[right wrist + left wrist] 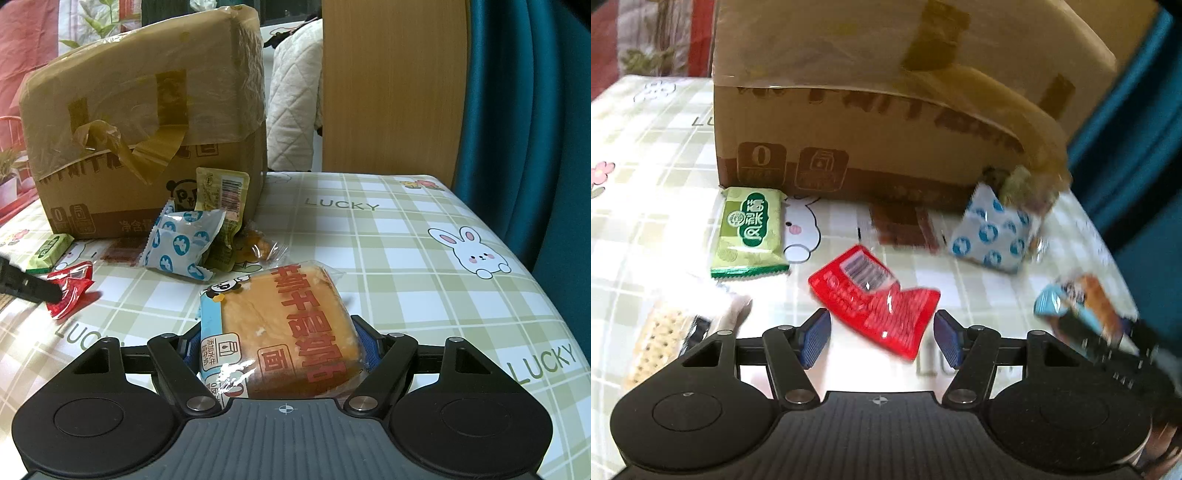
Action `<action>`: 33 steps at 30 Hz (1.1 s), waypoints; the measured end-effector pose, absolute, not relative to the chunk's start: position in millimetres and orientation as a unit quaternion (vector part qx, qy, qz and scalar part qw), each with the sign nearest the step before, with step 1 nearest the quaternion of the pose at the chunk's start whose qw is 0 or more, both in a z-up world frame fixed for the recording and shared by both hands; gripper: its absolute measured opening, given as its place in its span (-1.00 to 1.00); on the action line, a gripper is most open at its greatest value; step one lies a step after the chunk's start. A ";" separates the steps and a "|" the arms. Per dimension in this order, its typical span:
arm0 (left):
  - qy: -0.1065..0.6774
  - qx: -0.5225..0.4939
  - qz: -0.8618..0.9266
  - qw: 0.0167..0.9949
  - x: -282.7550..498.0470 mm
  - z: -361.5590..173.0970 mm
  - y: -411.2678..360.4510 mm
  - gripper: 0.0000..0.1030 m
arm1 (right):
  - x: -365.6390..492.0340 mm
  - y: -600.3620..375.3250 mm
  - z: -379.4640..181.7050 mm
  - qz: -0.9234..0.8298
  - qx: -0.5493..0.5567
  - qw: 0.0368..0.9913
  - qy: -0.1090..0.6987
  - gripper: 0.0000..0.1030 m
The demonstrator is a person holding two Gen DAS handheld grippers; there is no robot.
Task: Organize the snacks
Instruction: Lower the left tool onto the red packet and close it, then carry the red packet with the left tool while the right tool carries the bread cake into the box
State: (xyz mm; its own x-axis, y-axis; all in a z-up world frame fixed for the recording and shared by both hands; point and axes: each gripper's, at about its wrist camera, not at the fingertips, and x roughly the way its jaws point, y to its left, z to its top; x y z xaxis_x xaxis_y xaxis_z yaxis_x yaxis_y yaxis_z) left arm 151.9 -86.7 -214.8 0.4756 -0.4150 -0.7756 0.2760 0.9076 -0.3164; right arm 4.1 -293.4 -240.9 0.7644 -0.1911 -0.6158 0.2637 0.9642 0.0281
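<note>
My left gripper [881,338] is open, its blue pads on either side of a red snack packet [875,299] lying on the table; the packet's near end lies between the pads. The red packet also shows in the right wrist view [72,290], with a left fingertip [29,286] at it. My right gripper [277,350] is shut on a wrapped bread packet [284,328] with red lettering, seen from the left as a blurred packet [1078,302]. A taped cardboard box [147,122] stands behind the snacks.
A green packet [751,230] lies by the box. A white packet with blue dots [181,243], a yellow packet [221,195] and a clear-wrapped orange snack [255,247] lean near the box. A cracker packet [665,336] lies at the left. The checked tablecloth [406,266] ends at a teal curtain [535,129].
</note>
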 end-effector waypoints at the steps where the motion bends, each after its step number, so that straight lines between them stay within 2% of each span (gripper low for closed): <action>1: 0.471 -0.075 -0.202 0.855 154.8 -215.6 -88.6 0.25 | 4.0 -293.5 -241.0 -0.121 0.057 0.938 0.321 0.41; 10: 0.450 -0.005 -0.207 0.869 163.7 -224.0 -129.6 0.25 | 3.6 -293.3 -241.0 -0.118 0.057 0.938 0.321 0.41; 18: 0.415 0.087 -0.169 0.890 150.9 -237.7 -168.6 0.33 | 3.8 -294.0 -240.9 -0.117 0.058 0.938 0.321 0.41; 22: 0.402 0.079 -0.161 0.898 140.9 -243.1 -165.1 0.36 | 4.3 -294.0 -241.2 -0.117 0.058 0.938 0.322 0.41; 23: 0.400 0.078 -0.162 0.899 138.1 -244.1 -162.7 0.34 | 4.5 -294.1 -241.3 -0.116 0.058 0.938 0.322 0.41; 25: 0.395 0.077 -0.174 0.899 132.3 -244.6 -157.1 0.09 | 5.2 -294.0 -241.4 -0.116 0.058 0.937 0.323 0.41; 26: 0.394 0.077 -0.180 0.898 130.4 -243.8 -155.2 0.05 | 5.5 -293.8 -241.6 -0.116 0.058 0.937 0.324 0.41; 33: 0.403 0.052 -0.188 0.894 123.0 -241.4 -134.3 0.00 | 6.1 -293.8 -241.4 -0.116 0.057 0.937 0.324 0.40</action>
